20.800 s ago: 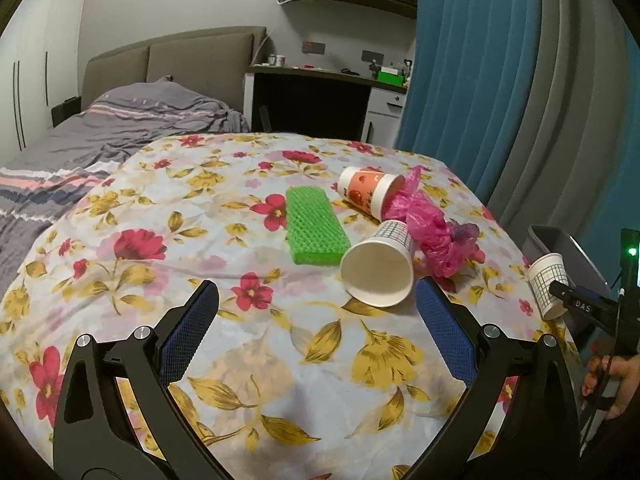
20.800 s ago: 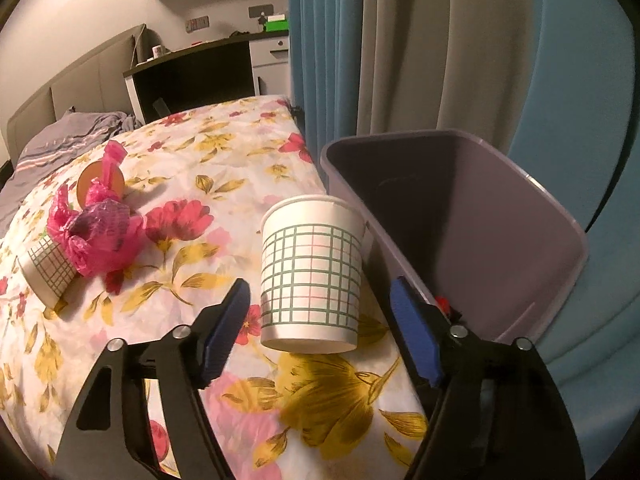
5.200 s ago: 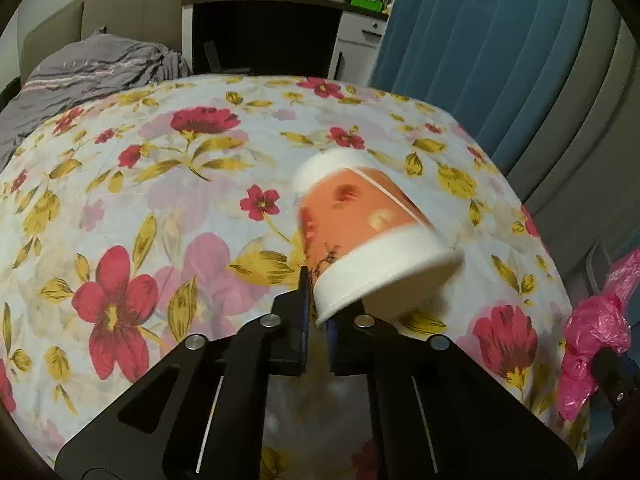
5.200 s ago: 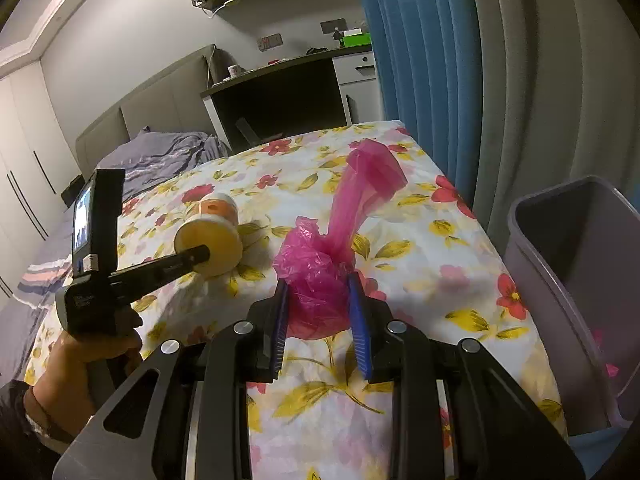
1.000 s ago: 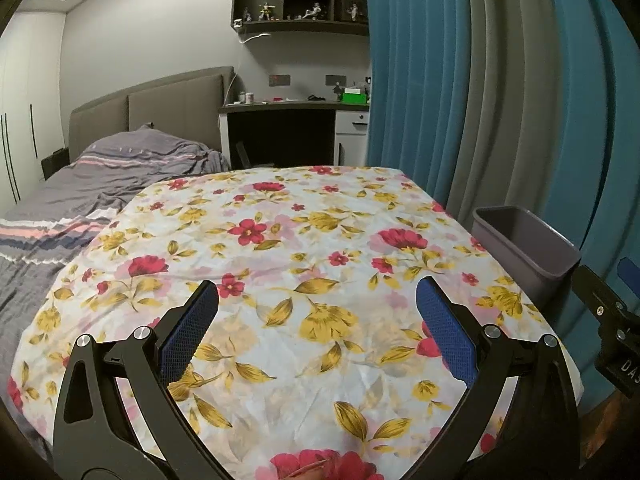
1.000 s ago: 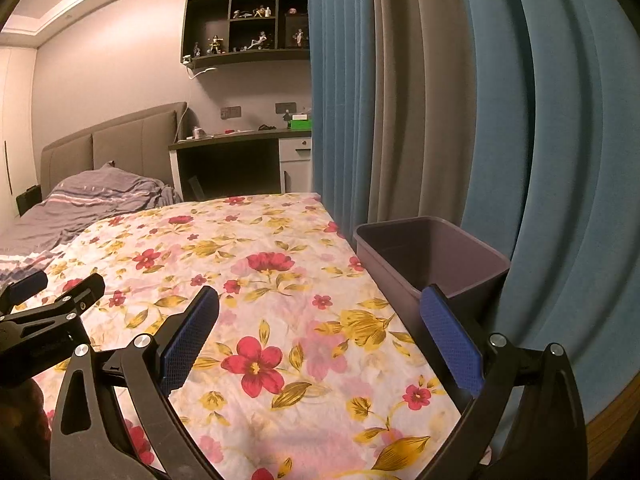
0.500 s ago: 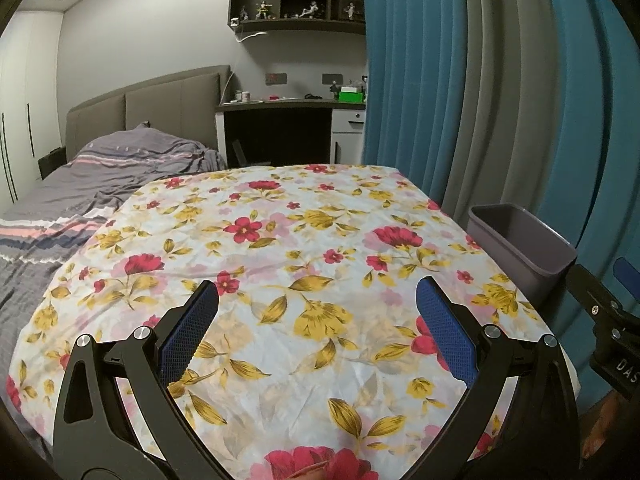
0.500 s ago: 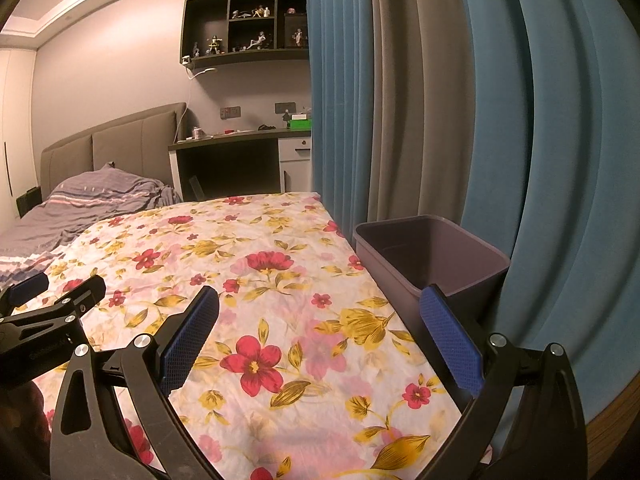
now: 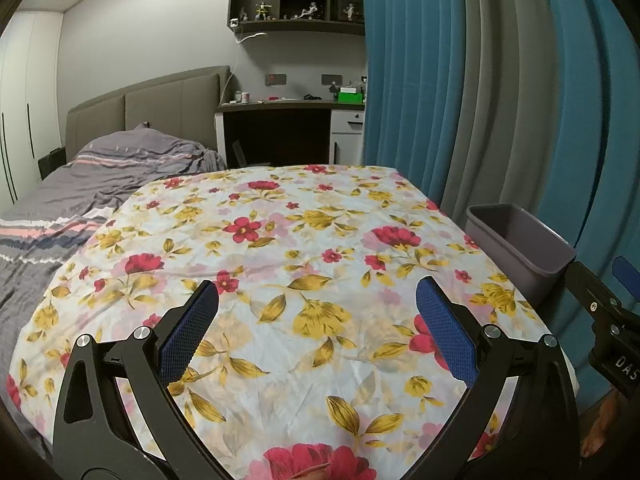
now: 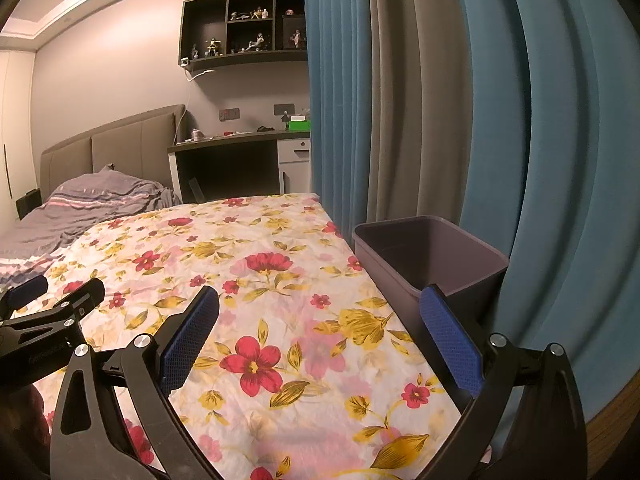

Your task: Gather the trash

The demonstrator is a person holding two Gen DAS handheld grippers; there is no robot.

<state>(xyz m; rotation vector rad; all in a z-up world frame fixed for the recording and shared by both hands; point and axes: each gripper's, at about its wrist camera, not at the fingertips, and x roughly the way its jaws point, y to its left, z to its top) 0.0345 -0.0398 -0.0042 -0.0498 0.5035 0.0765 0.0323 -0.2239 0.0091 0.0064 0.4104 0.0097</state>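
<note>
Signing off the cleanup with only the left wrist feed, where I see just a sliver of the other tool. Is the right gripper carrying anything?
Observer: No. The right gripper is wide open, with nothing between its blue pads.
Operator: Where is it relative to the bin?
Observer: It is beside the bin. In the right wrist view, its right-hand finger overlaps the bin's near corner.
Operator: Is any trash visible inside?
Observer: The right wrist view looks further in. Only bare inner walls show, and the bottom is hidden.
</note>
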